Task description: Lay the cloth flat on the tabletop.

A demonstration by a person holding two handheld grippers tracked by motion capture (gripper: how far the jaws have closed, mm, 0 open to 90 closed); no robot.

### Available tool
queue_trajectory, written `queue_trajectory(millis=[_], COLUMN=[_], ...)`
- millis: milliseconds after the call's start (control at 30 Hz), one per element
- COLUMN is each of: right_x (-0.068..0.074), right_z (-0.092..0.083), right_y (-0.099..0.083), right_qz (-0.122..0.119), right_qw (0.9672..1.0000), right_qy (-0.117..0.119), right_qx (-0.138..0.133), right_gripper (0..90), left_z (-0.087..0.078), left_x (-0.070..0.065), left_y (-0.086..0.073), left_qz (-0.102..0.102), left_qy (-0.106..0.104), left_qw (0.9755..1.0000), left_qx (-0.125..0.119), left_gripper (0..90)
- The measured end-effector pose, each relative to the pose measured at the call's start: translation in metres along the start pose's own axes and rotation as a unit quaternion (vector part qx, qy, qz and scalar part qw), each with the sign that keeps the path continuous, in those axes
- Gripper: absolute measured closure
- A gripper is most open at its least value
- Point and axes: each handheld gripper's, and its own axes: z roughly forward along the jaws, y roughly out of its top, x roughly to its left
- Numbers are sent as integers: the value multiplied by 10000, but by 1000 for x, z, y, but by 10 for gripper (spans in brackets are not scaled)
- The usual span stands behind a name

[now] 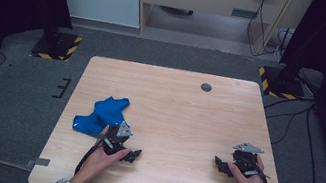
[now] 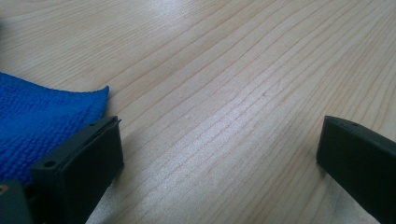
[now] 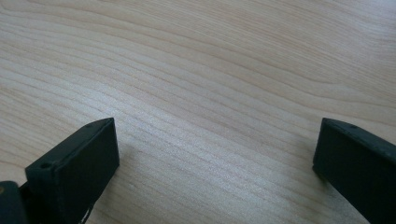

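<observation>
Left gripper [image 1: 135,154]: held in the person's left hand [image 1: 104,156] and laid low on the wooden table [image 1: 184,105], just beside the near edge of the blue cloth [image 1: 100,115]. Its jaws were seen spread wide in the left gripper view, with bare wood grain between them; nothing was pinched. One black jaw was seen right at the cloth's edge; whether it touched the fabric could not be told.

Right gripper [image 1: 219,165]: held in the person's right hand [image 1: 251,180], well apart from the cloth, on the opposite side of the table's near part. Its jaws were likewise spread wide, with nothing between them but table surface.

Blue cloth: one item, bright blue, crumpled into an irregular heap with a raised fold at its far end. It was placed on the table's left half, beyond and to the left of the left gripper.

Differences between views: the cloth's whole outline and both hands were recorded in the high view. In the left gripper view the cloth [image 2: 42,121] was shown close up, a looped, towel-like weave and a flat corner on the wood being made out. In the right gripper view the wood grain between the jaws was recorded.
</observation>
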Motion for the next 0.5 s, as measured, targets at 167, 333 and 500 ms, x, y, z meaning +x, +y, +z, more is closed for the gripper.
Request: queue_trajectory(millis=[167, 333, 500], right_x=[0, 0, 0], right_z=[0, 0, 0], right_y=[0, 0, 0], right_qz=[0, 0, 1], right_qw=[10000, 10000, 10000], right_qy=[0, -1, -1], right_qx=[0, -1, -2], right_gripper=[3, 3, 3], left_z=[-9, -19, -34], left_x=[3, 6, 7], left_y=[3, 6, 11], left_qz=[-140, -248, -204], left_qy=[-52, -59, 38], left_qw=[9995, 9986, 9975], left_qx=[-281, -469, -676], left_gripper=[52, 61, 69])
